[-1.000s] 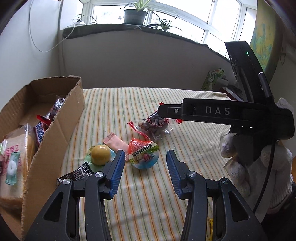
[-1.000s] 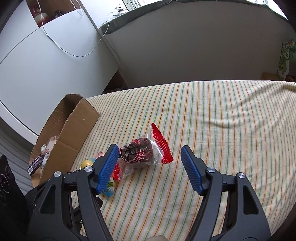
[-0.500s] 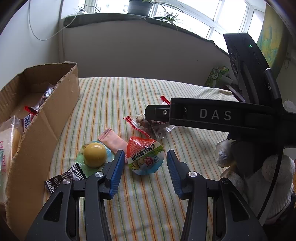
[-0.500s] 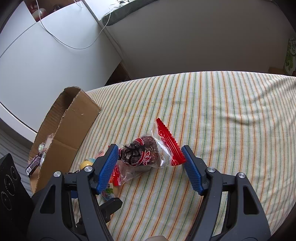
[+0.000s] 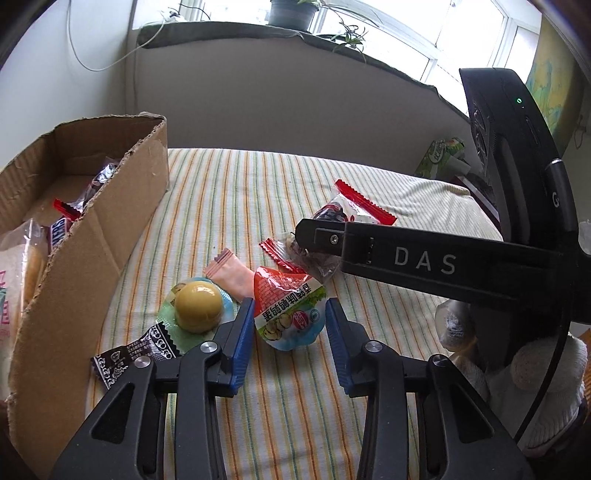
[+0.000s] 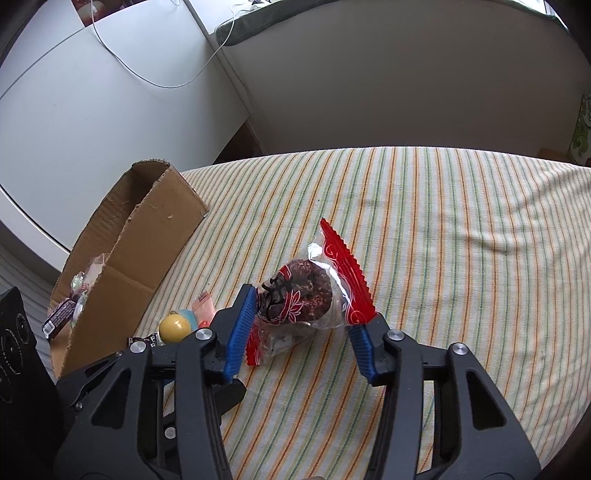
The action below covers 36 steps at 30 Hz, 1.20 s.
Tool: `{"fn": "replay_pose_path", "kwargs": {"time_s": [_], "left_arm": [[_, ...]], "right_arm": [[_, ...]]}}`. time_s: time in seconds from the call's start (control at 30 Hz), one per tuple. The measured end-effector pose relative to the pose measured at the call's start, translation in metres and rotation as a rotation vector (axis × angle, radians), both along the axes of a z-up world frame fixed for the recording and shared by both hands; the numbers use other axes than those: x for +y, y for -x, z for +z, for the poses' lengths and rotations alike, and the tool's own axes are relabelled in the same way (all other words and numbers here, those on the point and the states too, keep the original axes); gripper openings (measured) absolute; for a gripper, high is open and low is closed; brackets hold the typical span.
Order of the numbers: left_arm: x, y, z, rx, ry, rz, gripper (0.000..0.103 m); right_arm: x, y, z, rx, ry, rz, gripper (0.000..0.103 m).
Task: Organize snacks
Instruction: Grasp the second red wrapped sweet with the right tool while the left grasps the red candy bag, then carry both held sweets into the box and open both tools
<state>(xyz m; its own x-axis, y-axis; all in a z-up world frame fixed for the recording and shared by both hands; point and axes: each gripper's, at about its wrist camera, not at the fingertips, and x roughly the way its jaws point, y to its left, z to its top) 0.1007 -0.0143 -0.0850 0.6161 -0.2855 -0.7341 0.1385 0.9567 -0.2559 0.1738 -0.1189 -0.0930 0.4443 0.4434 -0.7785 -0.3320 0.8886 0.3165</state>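
Note:
My left gripper (image 5: 290, 326) is open, its blue pads on either side of a round red-and-blue snack pouch (image 5: 290, 314) that lies on the striped cloth. My right gripper (image 6: 304, 317) is open around a clear red-edged packet with a dark round cake (image 6: 308, 290); the same packet (image 5: 334, 214) shows partly behind the right gripper's arm in the left wrist view. A yellow ball snack on a green pack (image 5: 197, 310), a pink sachet (image 5: 231, 273) and a black wrapper (image 5: 135, 354) lie to the left. The cardboard box (image 5: 96, 236) holds several snacks.
The striped cloth (image 6: 461, 240) spreads right and far of the snacks. The box (image 6: 147, 236) stands at its left edge. A grey wall and window sill with plants (image 5: 291, 14) lie behind. A green packet (image 5: 441, 157) sits at the far right.
My left gripper has moved forward so the red-and-blue pouch now sits between its pads. My right gripper has moved forward and narrowed around the cake packet.

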Motion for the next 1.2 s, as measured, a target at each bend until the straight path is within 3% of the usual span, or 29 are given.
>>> {"fn": "replay_pose_path", "kwargs": {"time_s": [0.07, 0.47, 0.73, 1.2], "left_arm": [[0.001, 0.001, 0.001, -0.003, 0.003, -0.002, 0.036], [0.007, 0.021, 0.008, -0.037, -0.014, -0.011, 0.034], [0.001, 0.027, 0.011, -0.056, -0.011, -0.023, 0.034], [0.046, 0.061, 0.058, -0.197, 0.039, 0.045, 0.034]], "right_arm": [[-0.003, 0.0, 0.001, 0.001, -0.009, -0.005, 0.044], [-0.023, 0.015, 0.021, -0.05, -0.025, -0.021, 0.033], [-0.027, 0.024, 0.036, -0.089, -0.037, -0.021, 0.031], [-0.012, 0.046, 0.08, -0.192, -0.094, 0.009, 0.031]]}}
